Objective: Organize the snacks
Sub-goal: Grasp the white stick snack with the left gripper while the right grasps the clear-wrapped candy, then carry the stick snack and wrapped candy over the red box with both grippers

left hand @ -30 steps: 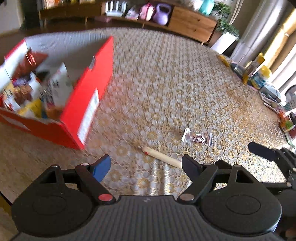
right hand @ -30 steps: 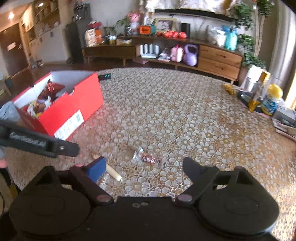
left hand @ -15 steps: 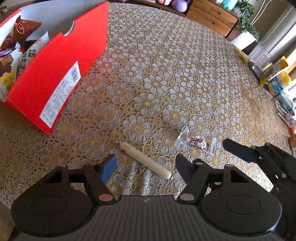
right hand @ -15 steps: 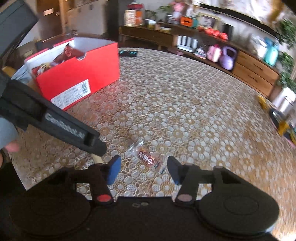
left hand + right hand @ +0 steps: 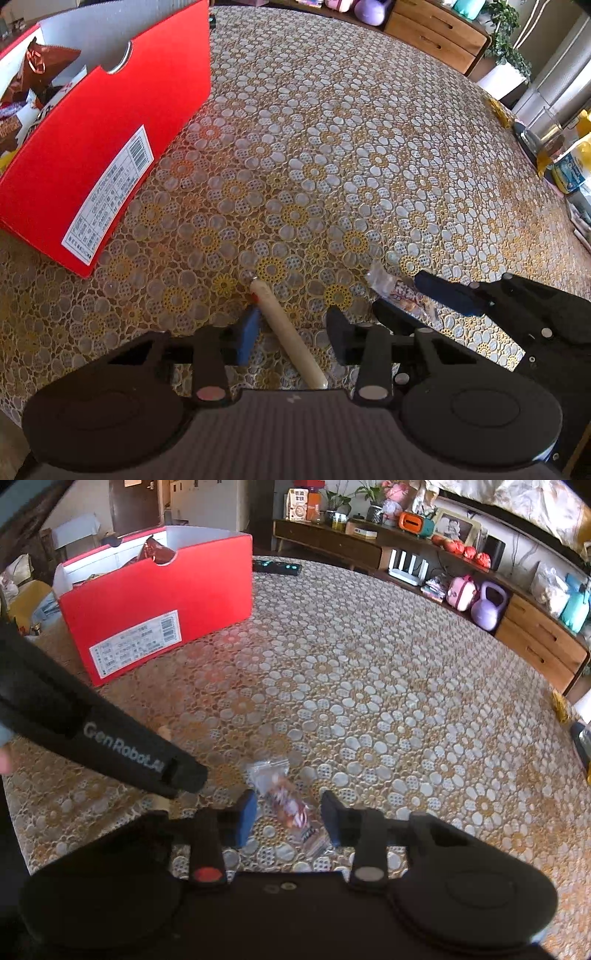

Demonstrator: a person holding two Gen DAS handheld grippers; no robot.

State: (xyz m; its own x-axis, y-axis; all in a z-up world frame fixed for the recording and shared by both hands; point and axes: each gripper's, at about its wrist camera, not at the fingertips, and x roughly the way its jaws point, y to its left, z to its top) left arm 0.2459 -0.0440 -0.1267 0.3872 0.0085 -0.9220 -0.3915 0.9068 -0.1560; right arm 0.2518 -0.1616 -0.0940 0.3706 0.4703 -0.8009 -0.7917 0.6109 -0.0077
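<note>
Lace-covered table [image 5: 332, 147], red box [image 5: 110, 147] upper left, part-filled with snacks. Left gripper [image 5: 291, 332] closing astride sausage stick [image 5: 288, 332], right gripper [image 5: 288, 818] closing astride candy packet [image 5: 288, 805]; neither clamped yet. Both items still to box.

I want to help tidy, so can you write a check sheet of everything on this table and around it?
Surface: gold-and-white lace tablecloth, flat.
Job's things: red cardboard box holding snack bags; pale sausage stick and clear-wrapped candy lying loose on the cloth.
Clutter: black remote at the far edge.
Grippers: left gripper straddles the stick, right gripper straddles the candy; both jaws have just been closing, not yet clamped.
Cables: nothing seen.
Surroundings: wooden sideboard, purple kettlebell.
</note>
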